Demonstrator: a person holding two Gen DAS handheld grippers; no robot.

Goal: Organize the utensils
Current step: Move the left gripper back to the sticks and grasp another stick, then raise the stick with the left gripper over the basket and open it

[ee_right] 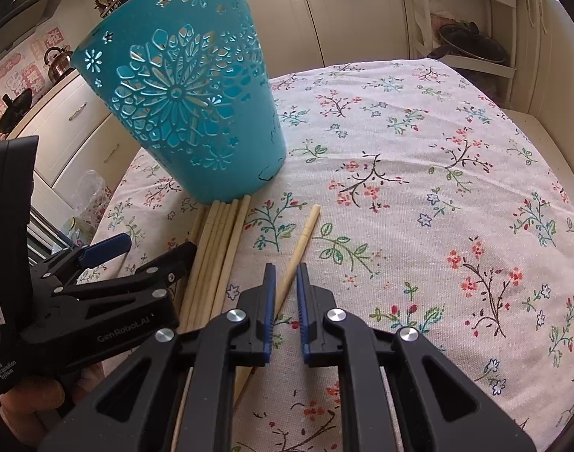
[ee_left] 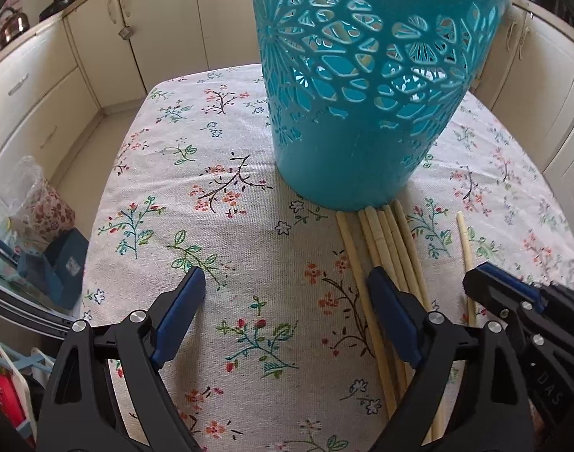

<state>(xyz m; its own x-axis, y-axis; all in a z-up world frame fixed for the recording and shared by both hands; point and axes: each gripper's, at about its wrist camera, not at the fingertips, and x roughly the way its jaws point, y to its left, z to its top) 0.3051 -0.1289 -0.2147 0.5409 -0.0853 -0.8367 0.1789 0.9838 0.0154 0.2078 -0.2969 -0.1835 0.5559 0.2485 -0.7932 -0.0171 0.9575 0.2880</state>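
A teal cut-out holder [ee_left: 362, 86] stands on the floral tablecloth [ee_left: 249, 233]; it also shows in the right wrist view [ee_right: 189, 105]. A bundle of pale wooden chopsticks [ee_left: 384, 248] lies on the cloth with its tips against the holder's base, and it shows again in the right wrist view [ee_right: 215, 252]. A single chopstick [ee_right: 300, 245] lies apart to the right of the bundle and shows in the left wrist view too [ee_left: 464, 248]. My left gripper [ee_left: 287, 282] is open, its right finger over the bundle. My right gripper [ee_right: 285, 275] is narrowly open, its jaws astride the single chopstick without clamping it.
Cream kitchen cabinets [ee_left: 98, 49] surround the table. A kettle [ee_left: 9, 24] sits on the counter at left. A plastic bag [ee_left: 38, 196] and a blue box [ee_left: 60, 263] lie beside the table's left edge. A shelf with a pan [ee_right: 467, 45] stands at the right.
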